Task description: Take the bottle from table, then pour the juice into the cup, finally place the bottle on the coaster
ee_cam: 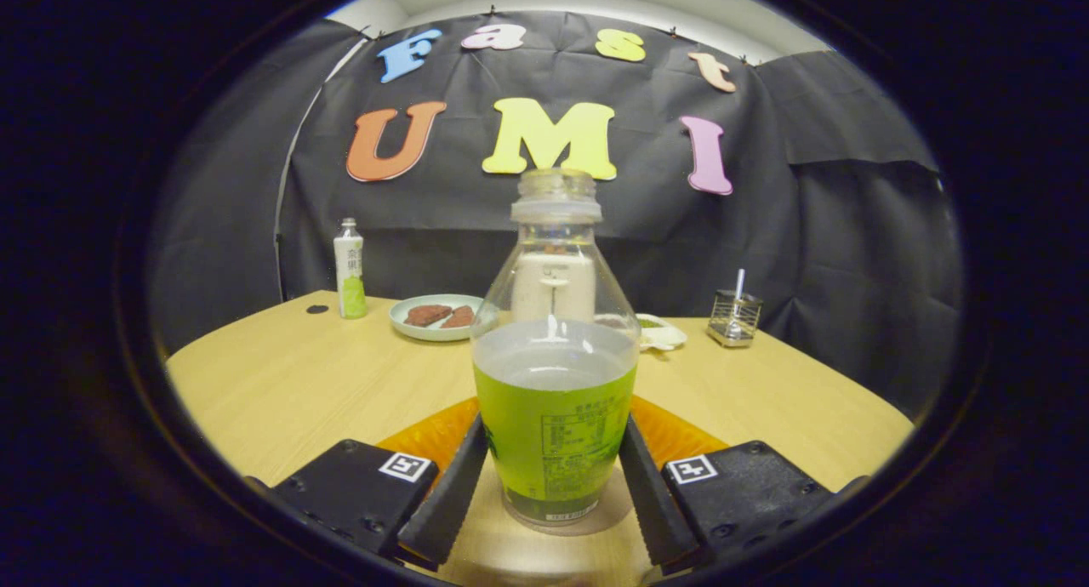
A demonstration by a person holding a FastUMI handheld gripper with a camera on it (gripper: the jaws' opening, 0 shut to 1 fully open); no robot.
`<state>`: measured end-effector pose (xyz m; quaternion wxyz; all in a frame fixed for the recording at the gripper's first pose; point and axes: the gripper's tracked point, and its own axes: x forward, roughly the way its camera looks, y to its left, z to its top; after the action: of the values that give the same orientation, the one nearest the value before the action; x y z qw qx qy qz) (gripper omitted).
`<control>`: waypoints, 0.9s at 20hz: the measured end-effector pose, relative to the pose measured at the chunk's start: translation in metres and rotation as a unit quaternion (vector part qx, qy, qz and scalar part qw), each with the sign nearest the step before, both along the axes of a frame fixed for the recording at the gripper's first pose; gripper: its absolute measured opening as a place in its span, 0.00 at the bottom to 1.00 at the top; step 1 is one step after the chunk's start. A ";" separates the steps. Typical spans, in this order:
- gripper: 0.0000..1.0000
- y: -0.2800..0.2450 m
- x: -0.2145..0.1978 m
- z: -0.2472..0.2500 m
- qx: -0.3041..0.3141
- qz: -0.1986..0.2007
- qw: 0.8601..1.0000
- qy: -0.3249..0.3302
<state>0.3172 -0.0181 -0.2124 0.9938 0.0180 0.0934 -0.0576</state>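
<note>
The hand-held gripper is level, fingers pressing both sides of the upright bottle, apparently over the orange coaster; label print unreadable.

The bottle was set upright on the coaster, flanked by the gripper fingers. A plate, a smaller bottle and a wire holder were ranged behind it on the table.

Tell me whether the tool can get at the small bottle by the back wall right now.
Probably not: the tool is closed on the juice bottle, which stands between it and the small bottle far across the table.
</note>
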 end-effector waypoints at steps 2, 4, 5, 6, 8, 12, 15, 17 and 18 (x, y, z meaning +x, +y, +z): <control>0.91 -0.003 -0.001 0.003 0.005 -0.008 1.000 -0.012; 0.99 0.003 -0.005 0.008 0.013 -0.002 1.000 -0.023; 1.00 0.000 -0.005 0.006 0.014 -0.005 1.000 -0.022; 1.00 -0.001 -0.007 0.006 0.013 -0.005 1.000 -0.022; 1.00 0.002 -0.007 0.007 0.014 0.000 1.000 -0.020; 1.00 0.006 -0.014 0.019 0.007 0.009 1.000 -0.029; 1.00 0.012 -0.018 0.035 -0.006 0.021 0.999 -0.039; 1.00 0.014 -0.023 0.047 -0.017 0.027 0.999 -0.039; 1.00 0.014 -0.026 0.054 -0.020 0.028 0.999 -0.040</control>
<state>0.2911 -0.0041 -0.1589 0.9981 -0.0026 0.0531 -0.0305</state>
